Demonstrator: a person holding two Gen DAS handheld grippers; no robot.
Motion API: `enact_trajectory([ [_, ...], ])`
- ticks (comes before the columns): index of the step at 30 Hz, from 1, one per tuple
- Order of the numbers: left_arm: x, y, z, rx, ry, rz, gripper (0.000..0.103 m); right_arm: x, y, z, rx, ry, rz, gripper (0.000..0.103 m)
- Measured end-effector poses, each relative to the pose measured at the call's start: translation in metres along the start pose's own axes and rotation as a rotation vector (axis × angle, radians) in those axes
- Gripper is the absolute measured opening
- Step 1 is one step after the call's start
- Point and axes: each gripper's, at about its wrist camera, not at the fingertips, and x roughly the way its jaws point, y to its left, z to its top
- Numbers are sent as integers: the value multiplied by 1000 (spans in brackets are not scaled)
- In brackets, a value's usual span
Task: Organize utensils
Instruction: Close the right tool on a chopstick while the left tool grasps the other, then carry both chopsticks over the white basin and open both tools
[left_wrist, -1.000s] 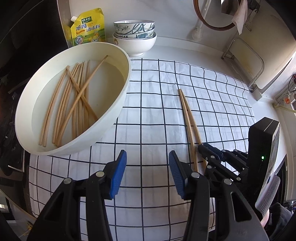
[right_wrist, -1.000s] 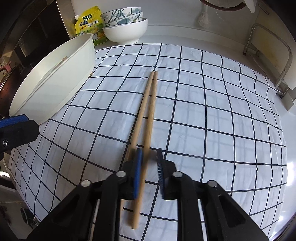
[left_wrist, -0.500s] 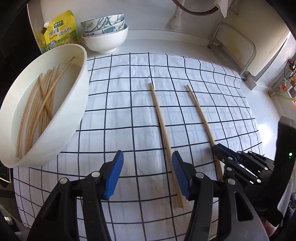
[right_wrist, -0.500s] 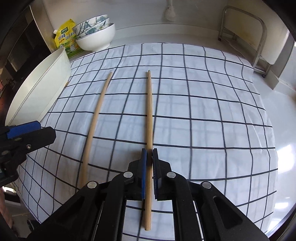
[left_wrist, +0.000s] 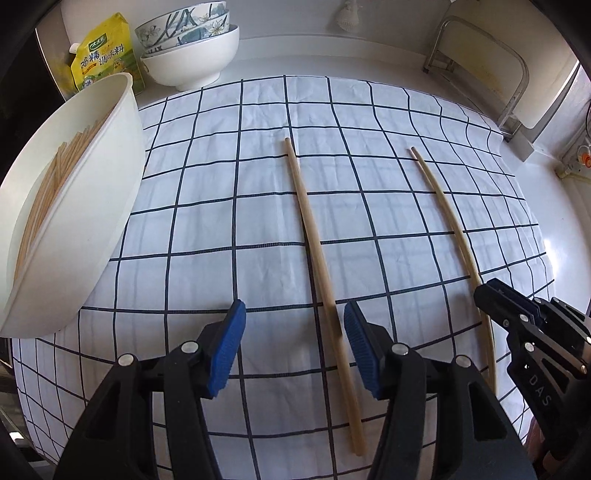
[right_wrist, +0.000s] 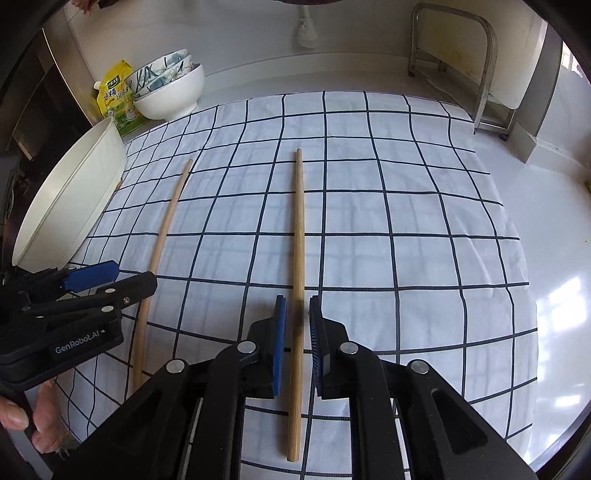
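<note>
Nearest us, our right gripper (right_wrist: 297, 332) is opening off the right-hand pale wooden chopstick (right_wrist: 298, 258) it just slid away from its twin; our left gripper (left_wrist: 293, 347) hangs spread over that left-hand wooden chopstick (left_wrist: 317, 266) — both lie parallel on the checked cloth (left_wrist: 229, 221), laid out singly, with more waiting in the white basin (left_wrist: 92, 206) beyond.

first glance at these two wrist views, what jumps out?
Two wooden chopsticks lie apart and roughly parallel on the checked cloth: the left chopstick lies between the open pads of the left gripper, and the right chopstick sits between the opening jaws of the right gripper. At the cloth's left edge, a tilted white basin holds many more chopsticks.
</note>
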Motion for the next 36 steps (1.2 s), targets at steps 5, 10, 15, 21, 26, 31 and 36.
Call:
enact_trajectory([
  [5, 2, -4, 2, 10, -24, 27, 55, 8, 2, 5, -6, -2, -32, 17],
  [10, 2, -6, 2, 17, -46, 30, 46, 14, 11, 11, -48, -16, -59, 17],
  [15, 1, -14, 2, 40, -49, 9, 16, 15, 17, 9, -82, -39, -83, 15],
  [21, 2, -14, 5, 49, -23, -2, 7, 15, 15, 11, -64, -35, -72, 6],
  [26, -2, -7, 5, 50, 15, -32, 7, 10, 8, 14, 17, -13, -1, 6],
  [31, -22, 0, 9, 61, 2, -53, 7, -6, 13, 19, 49, -25, 25, 6],
  [36, -54, 12, 20, 72, -50, -80, 7, -30, 24, 32, 77, -60, 58, 6],
])
